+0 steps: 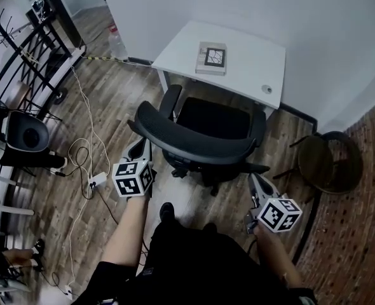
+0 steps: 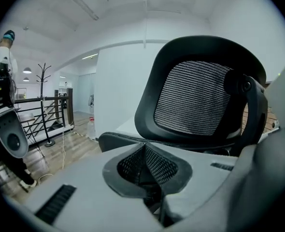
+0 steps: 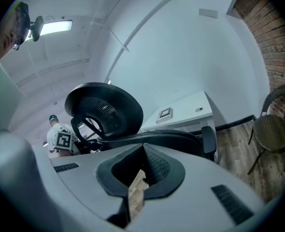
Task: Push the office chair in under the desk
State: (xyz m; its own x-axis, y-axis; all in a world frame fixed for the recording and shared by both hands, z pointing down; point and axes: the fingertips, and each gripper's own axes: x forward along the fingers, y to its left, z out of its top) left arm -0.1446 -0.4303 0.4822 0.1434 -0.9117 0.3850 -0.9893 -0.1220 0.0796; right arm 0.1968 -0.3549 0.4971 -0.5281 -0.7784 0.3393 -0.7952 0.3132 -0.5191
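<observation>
From overhead, the office chair (image 1: pixel 213 122) stands in front of the white desk (image 1: pixel 251 49). Its seat is about at the desk's front edge, and its back and base are out on the wood floor. The desk is against the white wall, with a box (image 1: pixel 211 58) on top. A round dark stool (image 1: pixel 330 164) stands near the chair's right side by the brick wall. A white cable and power strip (image 1: pixel 97 181) lie on the floor to the left. The left gripper (image 1: pixel 138 150) is just beside the backrest's left end and the right gripper (image 1: pixel 255 182) is near its right end; I can't tell if either touches it. In the left gripper view, that gripper (image 2: pixel 143 146) has its jaws closed tip to tip on nothing, the chair's mesh back (image 2: pixel 195 98) is close ahead, and a railing (image 2: pixel 41 115) and a person (image 2: pixel 2 81) are at the left. In the right gripper view, that gripper (image 3: pixel 143 146) is likewise pinched together and empty, with the chair (image 3: pixel 106 108) ahead and the desk (image 3: pixel 186 111) beyond.
</observation>
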